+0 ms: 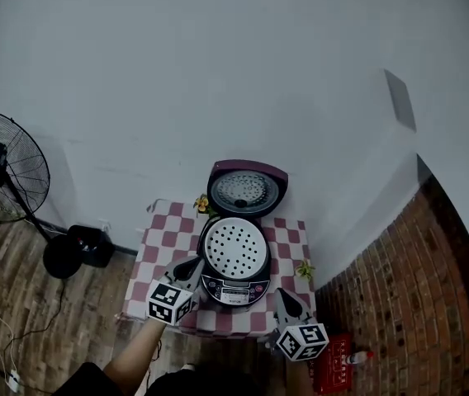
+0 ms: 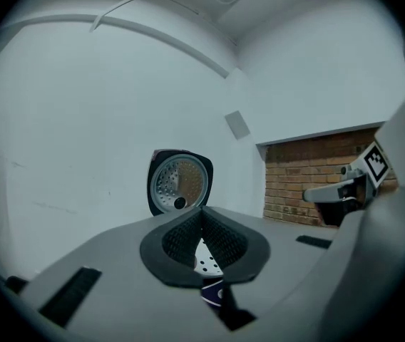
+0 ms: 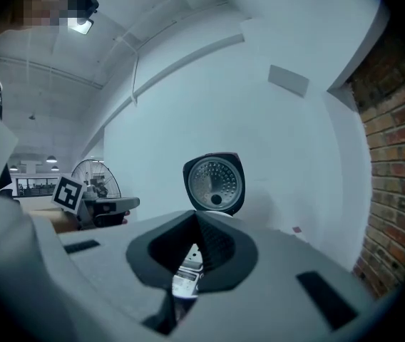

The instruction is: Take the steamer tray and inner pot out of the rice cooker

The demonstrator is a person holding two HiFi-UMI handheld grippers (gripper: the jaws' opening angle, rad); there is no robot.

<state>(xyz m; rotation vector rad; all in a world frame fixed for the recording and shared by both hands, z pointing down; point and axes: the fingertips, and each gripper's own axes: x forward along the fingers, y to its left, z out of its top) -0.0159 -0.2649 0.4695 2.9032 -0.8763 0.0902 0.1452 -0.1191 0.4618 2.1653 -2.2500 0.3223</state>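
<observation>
**Desk:** Where is the cooker against your tongs?

**Operator:** The dark maroon rice cooker (image 1: 218, 283) stands in the middle of the small surface with the pink-and-white checked cloth (image 1: 162, 236), straight ahead of me. My left tongs (image 1: 193, 264) sit just beside its front left corner, and I can't tell whether they touch the body. My right tongs (image 1: 285, 294) are near its front right corner, a little closer to me and apart from it. In each gripper view I see the two pads pressed together with nothing between them.

**Desk:** How does the cooker look?

**Operator:** Its hinged lid (image 1: 247, 190) stands open at the back, and the silver dimpled inner plate faces me. The round white steamer tray with rows of holes (image 1: 234, 248) lies in the mouth of the body and covers it. Because of that I can't see the inner pot. A pale control panel (image 1: 234, 289) runs across the front below the tray.

**Desk:** What about edges and room?

**Operator:** The plain white wall (image 1: 218, 81) is right behind the lid. The red brick wall (image 1: 420, 279) is close on my right. A black standing fan (image 1: 7, 176) is well apart on my left, over the wooden plank floor (image 1: 11, 304). The surface is only a little wider than the cooker, and the cooker's front is near the edge closest to me. One small yellow-green plant (image 1: 202, 205) sits beside the lid's left side. Another small yellow-green plant (image 1: 305, 269) sits at the right edge, just ahead of my right tongs.
</observation>
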